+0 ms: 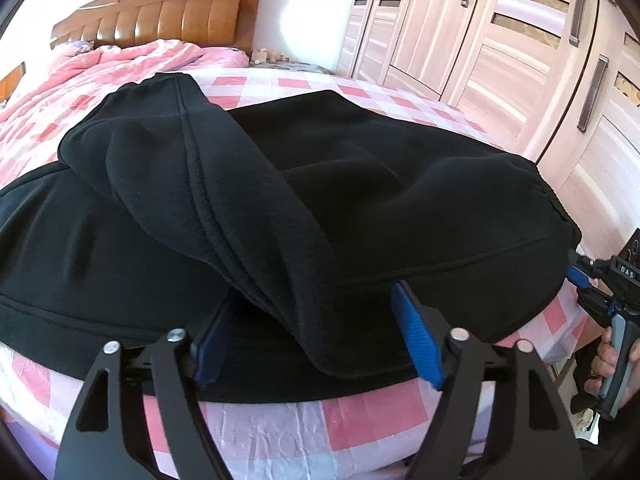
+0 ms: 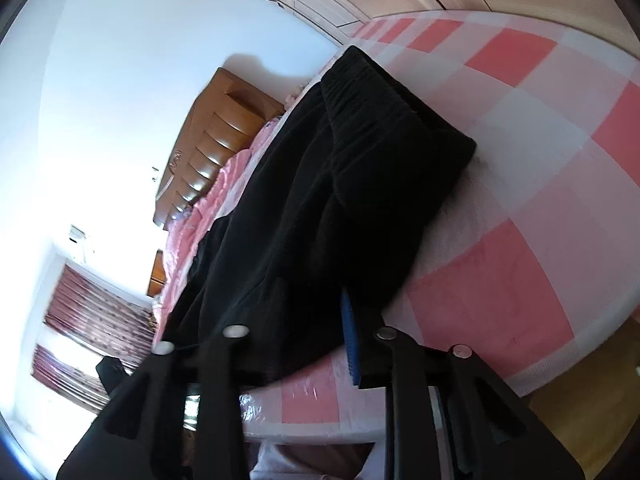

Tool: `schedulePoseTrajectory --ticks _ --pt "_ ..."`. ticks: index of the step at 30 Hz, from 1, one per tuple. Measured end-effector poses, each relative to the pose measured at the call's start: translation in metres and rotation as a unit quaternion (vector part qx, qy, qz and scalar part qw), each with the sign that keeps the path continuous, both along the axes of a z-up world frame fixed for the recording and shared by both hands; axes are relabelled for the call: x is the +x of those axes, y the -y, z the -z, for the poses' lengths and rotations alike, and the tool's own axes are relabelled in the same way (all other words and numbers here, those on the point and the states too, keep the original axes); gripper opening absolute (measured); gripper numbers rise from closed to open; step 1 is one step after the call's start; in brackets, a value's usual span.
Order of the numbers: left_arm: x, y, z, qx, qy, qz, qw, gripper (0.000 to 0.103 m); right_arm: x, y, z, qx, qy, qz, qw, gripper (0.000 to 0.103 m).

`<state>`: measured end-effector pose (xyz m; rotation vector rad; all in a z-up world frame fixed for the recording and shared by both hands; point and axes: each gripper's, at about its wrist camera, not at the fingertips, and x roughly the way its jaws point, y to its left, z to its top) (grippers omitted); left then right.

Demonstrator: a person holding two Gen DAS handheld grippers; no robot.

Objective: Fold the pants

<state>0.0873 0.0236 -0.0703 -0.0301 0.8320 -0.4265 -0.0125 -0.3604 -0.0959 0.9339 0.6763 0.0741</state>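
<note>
Black pants (image 1: pixel 304 200) lie on the pink checked bed (image 1: pixel 360 420), with one leg folded over the rest. My left gripper (image 1: pixel 316 324) is open, its blue pads (image 1: pixel 416 336) on either side of the fabric at the near edge. My right gripper (image 1: pixel 580 276) shows at the pants' right end, by the waistband. In the right wrist view the pants (image 2: pixel 320 200) fill the middle and the right gripper (image 2: pixel 304 340) straddles their near edge. One blue pad (image 2: pixel 352 344) shows; the other is hidden under the cloth.
A wooden headboard (image 1: pixel 160 16) and a pink quilt (image 1: pixel 80 76) are at the far end of the bed. A wardrobe (image 1: pixel 520 40) stands to the right. A curtained window (image 2: pixel 88 320) shows in the right wrist view.
</note>
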Motion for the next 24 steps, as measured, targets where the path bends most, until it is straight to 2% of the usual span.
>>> schedulePoseTrajectory --ticks 2,3,4,5,7,10,15,17,21,24 --pt "-0.001 0.004 0.000 0.010 0.003 0.003 0.9999 0.076 0.004 -0.006 -0.004 -0.010 0.002 -0.007 1.000 0.026" --pt "-0.003 0.005 -0.001 0.011 0.005 0.008 0.9999 0.067 0.004 -0.007 -0.006 -0.013 0.013 -0.002 1.000 0.026" --pt "-0.004 0.006 -0.002 0.012 0.005 0.013 0.9998 0.038 0.006 -0.012 -0.009 -0.029 0.021 -0.005 0.999 0.026" --pt "-0.004 0.007 -0.003 0.017 0.006 0.012 0.9998 0.020 0.009 -0.015 -0.012 -0.046 0.023 -0.009 0.999 0.024" --pt "-0.004 0.006 -0.009 0.021 0.011 0.020 0.9995 0.010 0.010 -0.025 -0.022 -0.087 0.030 -0.010 0.996 0.015" --pt "-0.011 0.002 -0.025 0.010 0.038 0.020 0.9990 0.009 0.005 -0.036 -0.043 -0.140 0.049 -0.012 0.989 0.014" --pt "-0.018 -0.002 -0.046 -0.001 0.060 0.015 0.9980 0.009 -0.005 -0.036 -0.057 -0.167 0.059 -0.022 0.984 0.014" --pt "-0.019 -0.003 -0.043 0.004 0.054 0.019 0.9984 0.009 -0.003 -0.032 -0.049 -0.165 0.043 -0.025 0.985 0.014" --pt "-0.017 0.002 -0.014 0.033 0.020 0.024 0.9990 0.009 0.002 -0.027 -0.016 -0.147 0.001 -0.029 0.989 0.014" --pt "-0.015 0.004 -0.006 0.045 0.017 0.021 0.9986 0.013 0.004 -0.028 -0.017 -0.155 -0.005 -0.040 0.987 0.015"
